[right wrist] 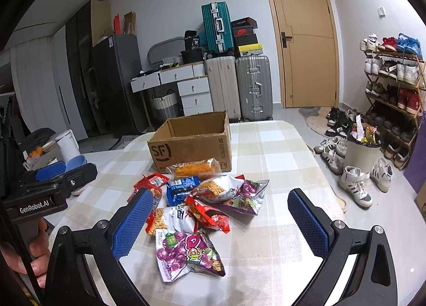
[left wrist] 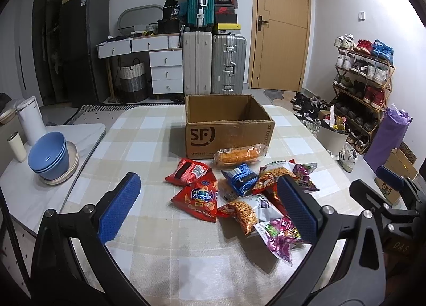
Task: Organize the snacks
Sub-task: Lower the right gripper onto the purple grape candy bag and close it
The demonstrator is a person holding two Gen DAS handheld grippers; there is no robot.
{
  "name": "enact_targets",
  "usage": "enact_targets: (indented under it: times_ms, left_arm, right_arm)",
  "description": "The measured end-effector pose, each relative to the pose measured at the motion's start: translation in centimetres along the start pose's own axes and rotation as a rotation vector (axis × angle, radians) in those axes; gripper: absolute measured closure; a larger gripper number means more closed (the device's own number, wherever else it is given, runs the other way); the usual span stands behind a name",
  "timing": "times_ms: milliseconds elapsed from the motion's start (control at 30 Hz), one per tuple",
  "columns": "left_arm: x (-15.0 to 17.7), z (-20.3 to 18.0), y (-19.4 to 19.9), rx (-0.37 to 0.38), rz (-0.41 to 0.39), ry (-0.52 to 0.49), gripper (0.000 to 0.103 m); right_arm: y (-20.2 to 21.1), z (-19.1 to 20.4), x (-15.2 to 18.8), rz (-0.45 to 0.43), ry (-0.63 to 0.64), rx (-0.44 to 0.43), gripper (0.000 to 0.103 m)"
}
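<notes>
Snack pile (right wrist: 202, 210) ahead of spread right tool (right wrist: 221, 223)

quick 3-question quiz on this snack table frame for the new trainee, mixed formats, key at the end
1. True or false: the open brown cardboard box printed SF already holds snack packets.
2. Multiple choice: which packet lies nearest the right gripper? A. the purple grape-print candy bag; B. the blue cookie packet; C. the long clear pack of orange snacks.
3. Fill in: the clear orange pack lies right in front of the ____ of the box, on the checked tablecloth.

Key
1. False: what shows of the box's inside looks empty; the packets lie on the cloth.
2. A
3. Printed SF side. Both grippers, the left gripper included, are open and hold nothing.
</notes>
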State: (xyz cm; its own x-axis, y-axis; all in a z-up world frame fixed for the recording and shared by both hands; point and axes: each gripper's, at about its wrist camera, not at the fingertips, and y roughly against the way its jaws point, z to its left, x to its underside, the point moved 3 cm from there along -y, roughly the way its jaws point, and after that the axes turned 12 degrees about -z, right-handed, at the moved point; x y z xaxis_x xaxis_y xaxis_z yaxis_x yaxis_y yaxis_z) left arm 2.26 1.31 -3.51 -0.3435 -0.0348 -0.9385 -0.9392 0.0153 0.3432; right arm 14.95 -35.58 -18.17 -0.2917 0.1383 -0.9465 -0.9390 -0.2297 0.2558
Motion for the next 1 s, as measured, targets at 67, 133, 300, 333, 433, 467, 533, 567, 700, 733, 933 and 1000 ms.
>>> enact_targets:
  times_ms: [67,133,300,333,433,467,533,567,700,733,933,1000]
  left_arm:
    - [0.3,0.2,-0.7,-0.008,0.007,0.000,0.001]
    - [0.7,0.9,-1.4,-0.018,0.018,0.004,0.001]
    - [2.1,2.7,-3.4,-0.025,0.064,0.014,0.001]
    - [2.6,3.2,-4.0,-0.032,0.078,0.015,0.001]
    - [3.9,4.2,-5.2,-0.045,0.113,0.020,0.001]
    - [4.3,4.6,-5.7,-0.050,0.124,0.023,0.001]
    - [5.0,5.3,-6.3,-0.060,0.141,0.029,0.001]
    - [5.4,5.6,-6.6,-0.067,0.150,0.033,0.001]
    - [6.2,6.8,-7.4,-0.085,0.171,0.044,0.001]
    - [6.3,7.0,-7.5,-0.088,0.174,0.044,0.001]
    - [7.3,8.1,-8.5,-0.107,0.209,0.047,0.001]
    - [7.7,8.3,-8.9,-0.111,0.222,0.054,0.001]
  right_arm:
    - [-0.6,-0.4,0.6,0.025,-0.013,-0.001,0.000]
    - [-1.5,-0.8,1.4,0.058,-0.028,-0.013,0.000]
    - [-4.3,-1.2,4.5,0.184,-0.059,-0.056,0.000]
    - [-4.8,-1.0,5.1,0.207,-0.063,-0.081,0.000]
    - [-6.4,0.2,7.1,0.289,-0.031,-0.129,0.000]
    - [-7.0,0.8,7.8,0.311,-0.020,-0.153,0.000]
    - [-8.1,1.6,8.8,0.342,-0.007,-0.181,0.000]
    - [-8.8,1.9,9.4,0.364,0.005,-0.178,0.000]
    - [-10.8,2.6,11.3,0.435,0.006,-0.174,0.002]
    - [-11.1,2.6,11.7,0.442,-0.014,-0.188,0.006]
    - [-11.1,3.6,12.3,0.443,0.022,-0.197,0.020]
    - [-11.1,4.0,12.3,0.440,0.007,-0.215,0.038]
